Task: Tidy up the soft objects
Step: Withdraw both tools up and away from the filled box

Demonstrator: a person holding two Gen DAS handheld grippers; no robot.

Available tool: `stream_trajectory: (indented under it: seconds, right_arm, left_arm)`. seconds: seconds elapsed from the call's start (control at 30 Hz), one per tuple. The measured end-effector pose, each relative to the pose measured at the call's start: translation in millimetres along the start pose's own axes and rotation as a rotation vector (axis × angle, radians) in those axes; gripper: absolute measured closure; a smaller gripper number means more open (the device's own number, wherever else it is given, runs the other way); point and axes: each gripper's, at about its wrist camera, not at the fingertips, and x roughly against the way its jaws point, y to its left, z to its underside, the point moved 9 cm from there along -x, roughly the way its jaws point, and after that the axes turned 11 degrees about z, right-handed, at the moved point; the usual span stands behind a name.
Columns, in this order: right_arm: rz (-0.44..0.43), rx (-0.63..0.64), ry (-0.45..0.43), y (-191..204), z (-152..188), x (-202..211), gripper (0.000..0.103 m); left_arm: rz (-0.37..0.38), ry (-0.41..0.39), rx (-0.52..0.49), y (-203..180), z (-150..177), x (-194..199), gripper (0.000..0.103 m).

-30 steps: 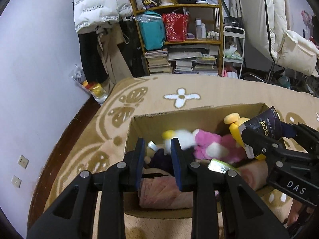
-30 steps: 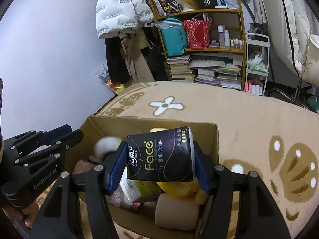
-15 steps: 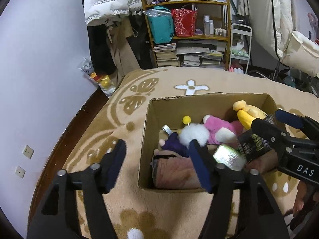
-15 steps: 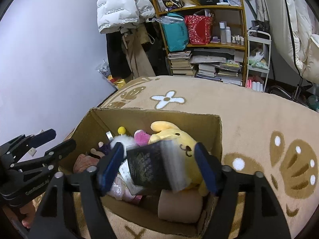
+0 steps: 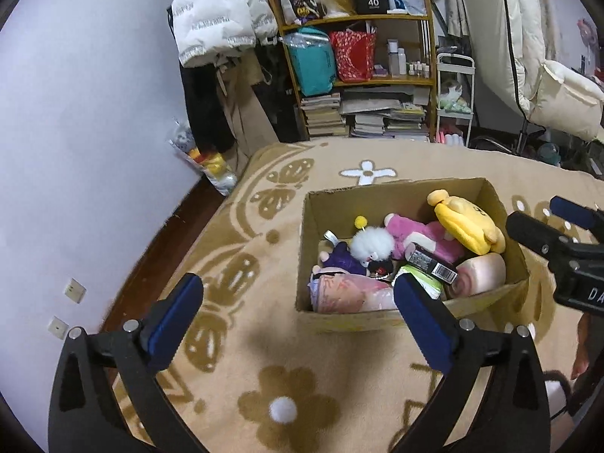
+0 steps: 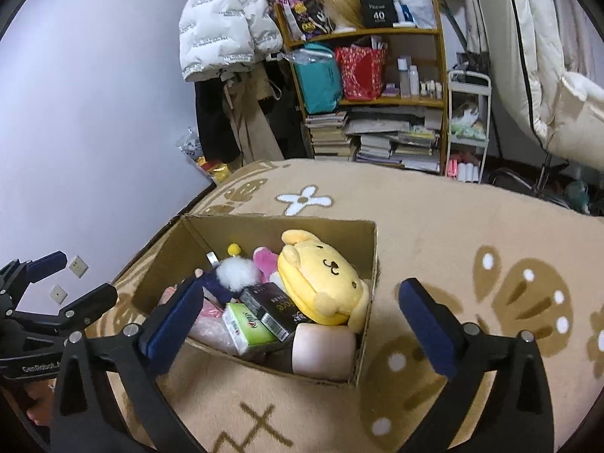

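An open cardboard box (image 5: 307, 222) (image 6: 368, 249) stands on the tan carpet. It holds a yellow dog plush (image 5: 466, 222) (image 6: 324, 275), a pink plush (image 5: 419, 232), a white fluffy toy (image 5: 372, 243) (image 6: 238, 273), a black tissue pack (image 5: 430, 260) (image 6: 271, 307), a green tissue pack (image 6: 249, 326) and a pink roll (image 5: 481, 273) (image 6: 322, 347). My left gripper (image 5: 298, 321) is open and empty, above the carpet in front of the box. My right gripper (image 6: 302, 324) is open and empty, above the box's near right corner.
A wooden shelf (image 5: 362, 75) with bags, books and bottles stands at the back, beside hanging coats (image 5: 219, 19). A white trolley (image 5: 453, 102) and a padded white chair (image 5: 566, 102) are at the back right. The lilac wall (image 5: 75, 113) runs along the left.
My right gripper opened and let the black tissue pack drop into the box. My left gripper opened too. Both pulled up and back from the box.
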Motion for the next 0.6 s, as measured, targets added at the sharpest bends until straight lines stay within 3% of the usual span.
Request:
stream_trajectory:
  seconds: [0.6]
  right_arm:
    - [0.018, -0.020, -0.072, -20.8, 13.7, 104.0, 0.000]
  left_arm:
    - [-0.027, -0.089, -0.047, -17.3, 28.0, 96.1, 0.001]
